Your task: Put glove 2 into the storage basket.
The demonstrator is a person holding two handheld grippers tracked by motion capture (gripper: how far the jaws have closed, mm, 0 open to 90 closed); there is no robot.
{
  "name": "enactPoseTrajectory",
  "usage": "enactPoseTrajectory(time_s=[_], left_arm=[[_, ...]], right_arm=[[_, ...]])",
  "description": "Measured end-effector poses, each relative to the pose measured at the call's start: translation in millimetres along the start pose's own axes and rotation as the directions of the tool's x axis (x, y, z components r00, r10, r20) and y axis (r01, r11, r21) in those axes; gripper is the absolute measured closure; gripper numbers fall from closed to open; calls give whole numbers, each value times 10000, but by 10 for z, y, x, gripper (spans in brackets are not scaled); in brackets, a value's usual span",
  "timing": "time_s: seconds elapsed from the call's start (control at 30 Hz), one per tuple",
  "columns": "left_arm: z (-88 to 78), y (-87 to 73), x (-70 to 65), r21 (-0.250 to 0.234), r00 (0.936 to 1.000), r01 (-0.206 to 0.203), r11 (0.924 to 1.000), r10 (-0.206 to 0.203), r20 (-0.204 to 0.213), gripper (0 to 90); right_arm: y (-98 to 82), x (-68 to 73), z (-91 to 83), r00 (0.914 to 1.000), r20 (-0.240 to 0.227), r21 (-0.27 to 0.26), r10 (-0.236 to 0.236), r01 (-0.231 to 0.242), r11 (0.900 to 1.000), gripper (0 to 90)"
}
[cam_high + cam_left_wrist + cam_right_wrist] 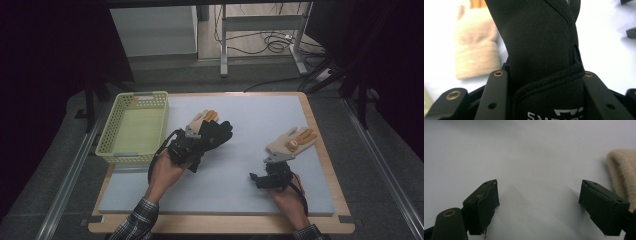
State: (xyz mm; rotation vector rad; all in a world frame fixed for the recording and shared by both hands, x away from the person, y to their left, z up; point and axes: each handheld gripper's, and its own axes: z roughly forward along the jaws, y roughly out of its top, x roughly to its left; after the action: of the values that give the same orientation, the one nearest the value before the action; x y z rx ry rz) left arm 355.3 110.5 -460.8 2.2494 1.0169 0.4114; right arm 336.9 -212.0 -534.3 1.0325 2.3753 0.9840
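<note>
A black glove [215, 134] hangs from my left gripper [196, 144], which is shut on its cuff end a little above the mat. In the left gripper view the black glove [539, 50] fills the space between both jaws of the left gripper [544, 75], with white lettering near the bottom. A beige glove [202, 119] with orange fingertips lies just behind it, blurred in the left gripper view [474, 55]. A second beige glove [291, 141] lies on the right. My right gripper [265, 172] stands open just in front of it; in its own view the right gripper [540, 195] holds nothing, with that glove's cuff [624, 170] beside its right jaw.
A yellow-green plastic basket [125, 156] stands at the mat's left edge, with nothing inside it. The white mat [240, 195] covers a wooden board. Table legs and cables sit on the floor beyond the far edge.
</note>
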Motion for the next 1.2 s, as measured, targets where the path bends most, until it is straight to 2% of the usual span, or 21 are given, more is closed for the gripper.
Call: enactPoseTrajectory(time_s=[0.27,0.53,0.57,0.7,0.8,1.0,1.03,1.07,1.2], left_arm=[[-106,75,164,-172,9990,386,9991,-390,-219,598],[-235,124,420,-258,9960,744,9969,-756,-477,595],[-235,124,420,-258,9960,744,9969,-756,-477,594],[-297,127,534,-357,9934,855,9957,-879,-733,594],[-339,119,643,-364,9902,1016,9942,-1045,-923,593],[-416,53,860,-489,9797,1490,9876,-1541,-1284,591],[-444,17,933,-483,9752,1647,9852,-1700,-1415,591],[-444,17,933,-483,9752,1647,9852,-1700,-1415,590],[-496,-77,1100,-443,9649,1957,9797,-2004,-1698,587]], right_arm=[[0,0,0,10000,0,-4,-3,3,10000,157],[0,0,0,10000,1,-5,-3,3,10000,157],[0,0,0,10000,1,-5,-3,3,10000,157],[0,0,0,10000,0,-10,-9,9,10000,157],[0,-1,0,10000,-6,-9,-12,12,10000,157],[0,-3,1,10000,-4,-15,-28,28,10000,157],[0,-3,1,10000,-3,-14,-29,29,10000,157],[0,-3,1,10000,-4,-13,-26,26,10000,157],[0,-3,2,10000,-5,-15,-27,27,10000,157]])
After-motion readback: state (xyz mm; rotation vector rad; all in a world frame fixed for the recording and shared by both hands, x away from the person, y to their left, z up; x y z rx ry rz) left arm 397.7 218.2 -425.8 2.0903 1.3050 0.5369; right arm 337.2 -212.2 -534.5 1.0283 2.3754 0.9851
